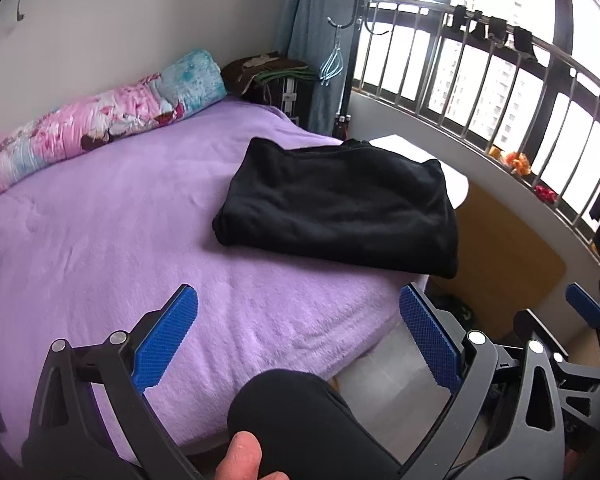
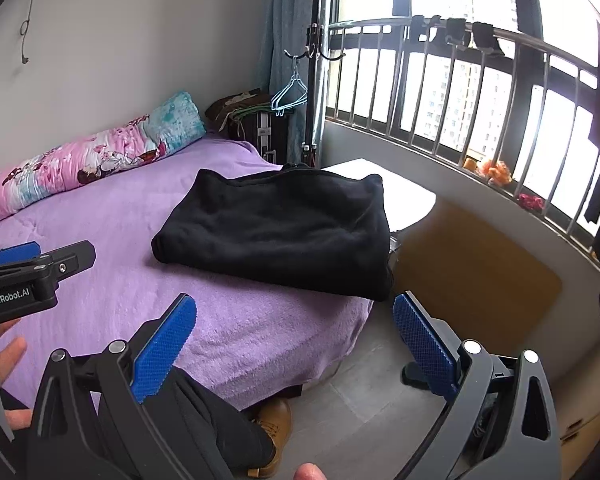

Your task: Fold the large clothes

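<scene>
With both tools drawn back over my knee at the bed's near edge, I judge the fold itself finished and the step in hand to be release and retreat. Nearest me, the left gripper (image 1: 298, 338) has its blue pads spread wide with nothing between them. The right gripper (image 2: 294, 346) is likewise apart and empty, hanging over the bed corner and the grey floor (image 2: 364, 400).

Farther out, at about one o'clock in the left view, the black garment (image 1: 340, 204) lies as a thick, roughly rectangular bundle on the purple bed (image 1: 120, 208), close to its far right corner, apart from both tools. Beyond it, at eleven o'clock, a pink and blue floral quilt roll (image 1: 100, 120) runs along the wall.

Next I would likely either square the bundle's edges or fetch another piece; a dark scrap at nine o'clock may be one, but I cannot tell.
</scene>
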